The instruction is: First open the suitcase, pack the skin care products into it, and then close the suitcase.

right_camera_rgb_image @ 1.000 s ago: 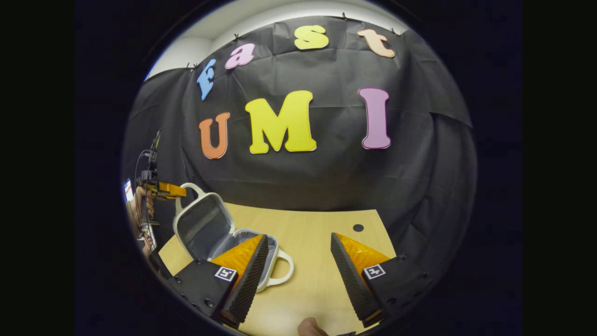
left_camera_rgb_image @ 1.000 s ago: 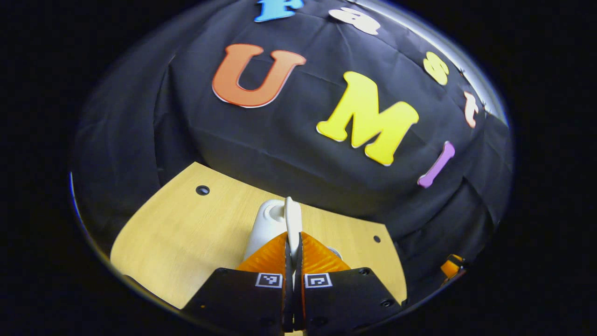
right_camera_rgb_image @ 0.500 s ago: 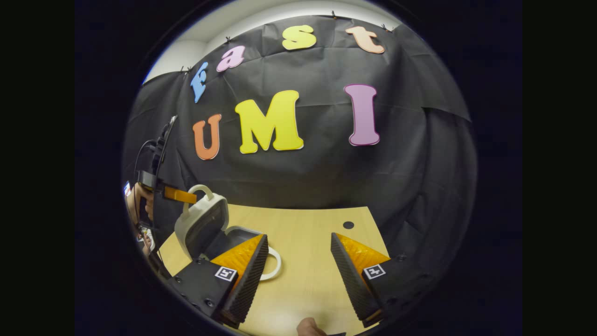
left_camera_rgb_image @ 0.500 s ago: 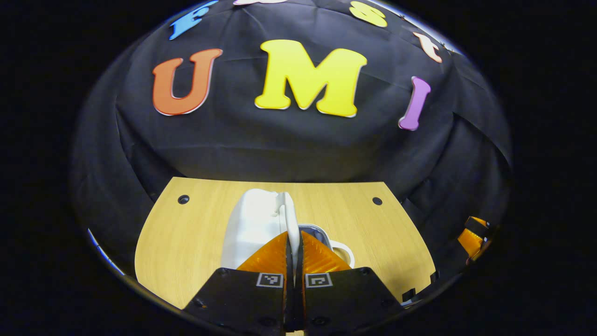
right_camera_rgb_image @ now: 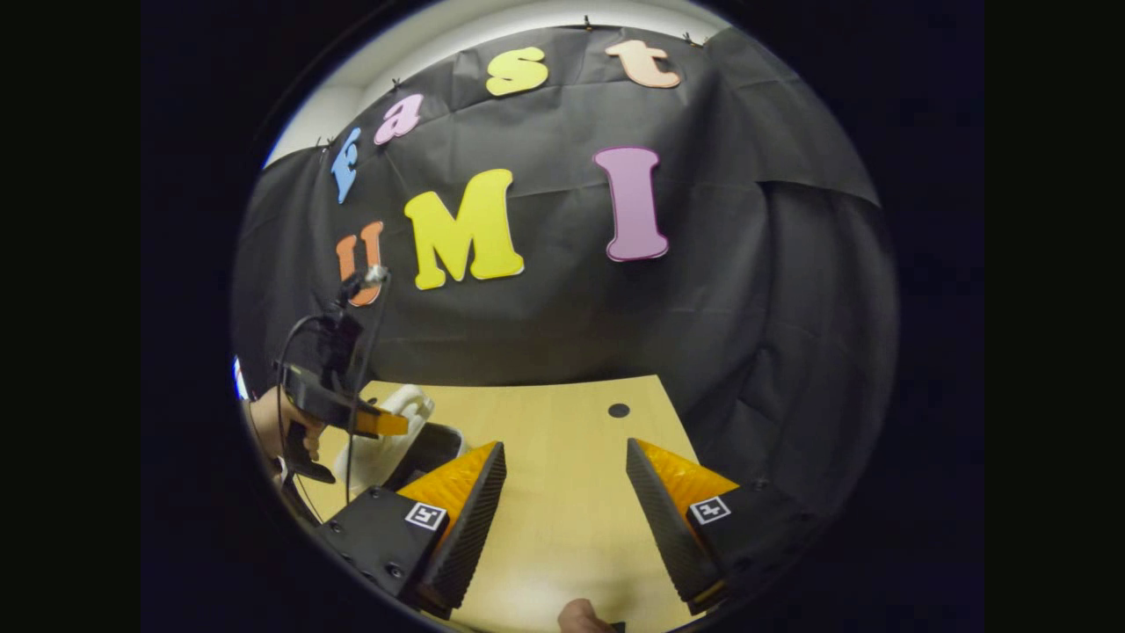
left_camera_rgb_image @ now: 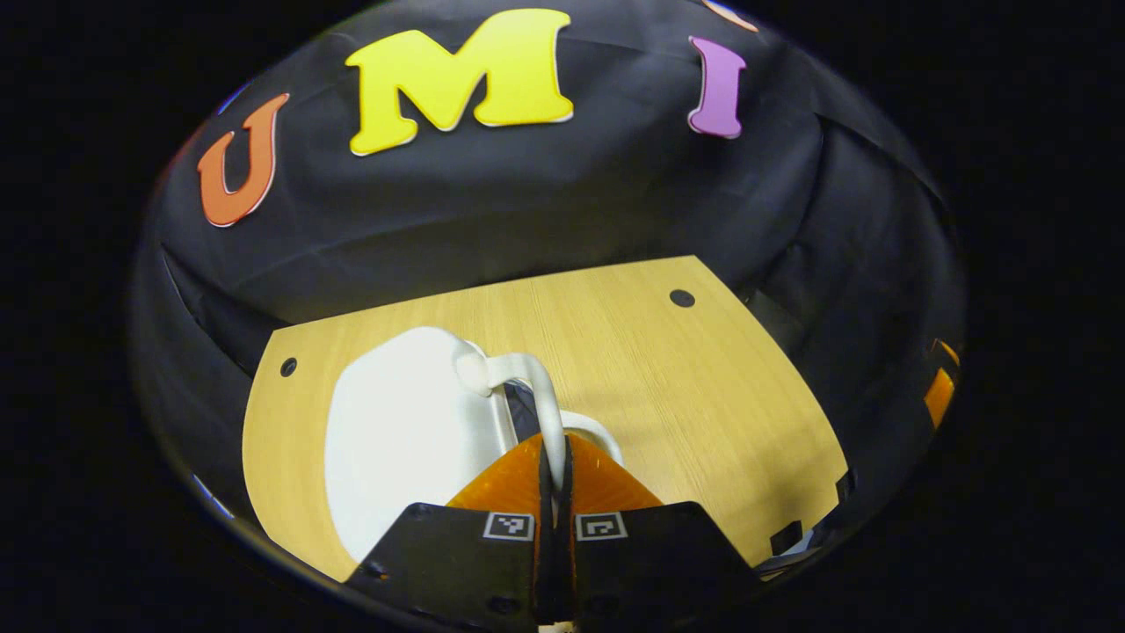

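Both left gripper (left_camera_rgb_image: 554,457) fingers pinch the suitcase (left_camera_rgb_image: 413,448) lid's handle (left_camera_rgb_image: 536,387); right gripper (right_camera_rgb_image: 562,479) gapes.

Left gripper (left_camera_rgb_image: 555,457): two wedge-shaped fingers on black rectangular mounting blocks, each block bearing a small square black-and-white fiducial marker near its inner corner and round screw heads along its outer edge. Right gripper (right_camera_rgb_image: 565,475): the same blocks, markers and screws; inner finger faces are finely ribbed. In the right gripper view, the left gripper's black body carries a looping black cable (right_camera_rgb_image: 290,352) and a hand (right_camera_rgb_image: 281,422) grips its handle.
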`<move>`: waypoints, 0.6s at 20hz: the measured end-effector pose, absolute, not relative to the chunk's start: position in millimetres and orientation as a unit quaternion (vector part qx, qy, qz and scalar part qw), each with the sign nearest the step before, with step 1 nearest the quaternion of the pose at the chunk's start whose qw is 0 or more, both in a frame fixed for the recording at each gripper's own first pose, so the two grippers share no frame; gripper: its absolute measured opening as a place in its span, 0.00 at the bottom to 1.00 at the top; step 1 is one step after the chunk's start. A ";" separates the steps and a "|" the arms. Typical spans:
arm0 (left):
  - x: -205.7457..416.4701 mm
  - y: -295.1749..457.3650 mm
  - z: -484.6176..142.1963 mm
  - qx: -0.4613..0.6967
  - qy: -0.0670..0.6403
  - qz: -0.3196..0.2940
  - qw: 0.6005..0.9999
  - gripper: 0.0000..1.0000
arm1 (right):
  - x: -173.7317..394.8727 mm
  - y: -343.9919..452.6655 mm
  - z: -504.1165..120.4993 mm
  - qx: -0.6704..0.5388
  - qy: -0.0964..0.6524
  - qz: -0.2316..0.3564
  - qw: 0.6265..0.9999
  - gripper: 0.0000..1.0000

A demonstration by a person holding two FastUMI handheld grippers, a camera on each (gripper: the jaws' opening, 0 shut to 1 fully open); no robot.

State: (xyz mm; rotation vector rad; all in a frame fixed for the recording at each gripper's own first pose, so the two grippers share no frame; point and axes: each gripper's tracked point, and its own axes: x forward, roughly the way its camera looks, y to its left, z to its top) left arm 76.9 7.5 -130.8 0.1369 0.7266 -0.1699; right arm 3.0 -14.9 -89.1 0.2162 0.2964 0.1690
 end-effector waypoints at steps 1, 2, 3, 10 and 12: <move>78.2 0.8 -143.2 0.079 0.365 -0.081 0.924 0.04 | 2.8 -21.2 -92.6 0.114 0.151 0.079 0.979 0.81; 81.0 -7.8 -157.6 0.092 0.375 -0.081 0.919 0.04 | 3.4 -26.7 -95.1 0.120 0.154 0.074 0.978 0.81; 82.3 -13.4 -169.3 0.101 0.383 -0.079 0.915 0.04 | 3.6 -34.5 -97.5 0.125 0.156 0.067 0.978 0.77; 90.4 -27.0 -220.4 0.163 0.417 -0.065 0.891 0.03 | 4.9 -67.3 -118.5 0.141 0.172 0.040 0.974 0.81; 89.7 -29.8 -226.3 0.175 0.421 -0.060 0.888 0.04 | 10.4 -71.5 -119.9 0.143 0.175 0.035 0.973 0.81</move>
